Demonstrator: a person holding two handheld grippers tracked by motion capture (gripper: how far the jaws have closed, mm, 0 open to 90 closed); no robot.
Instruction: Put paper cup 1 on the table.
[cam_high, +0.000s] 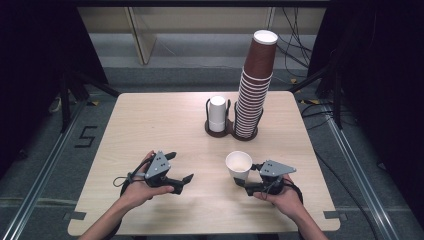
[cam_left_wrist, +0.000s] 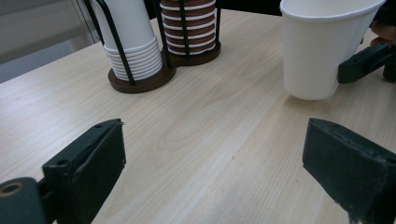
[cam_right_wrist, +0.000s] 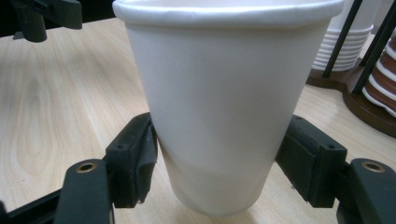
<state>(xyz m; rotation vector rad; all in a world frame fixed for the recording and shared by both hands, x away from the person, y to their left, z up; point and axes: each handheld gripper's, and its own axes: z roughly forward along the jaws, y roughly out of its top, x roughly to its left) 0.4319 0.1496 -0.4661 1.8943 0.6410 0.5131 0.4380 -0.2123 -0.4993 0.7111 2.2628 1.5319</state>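
Note:
A white paper cup stands upright on the table's front right, open end up. My right gripper is shut on its lower wall, and in the right gripper view the cup sits between the two black pads. My left gripper lies low over the front left of the table, open with nothing between its jaws. The left gripper view looks across bare wood toward the cup, which stands well ahead of those jaws.
A dark two-slot wire holder stands at the back middle of the wooden table. It holds a short stack of white cups and a tall stack of brown cups. The person's hands come in from the near edge.

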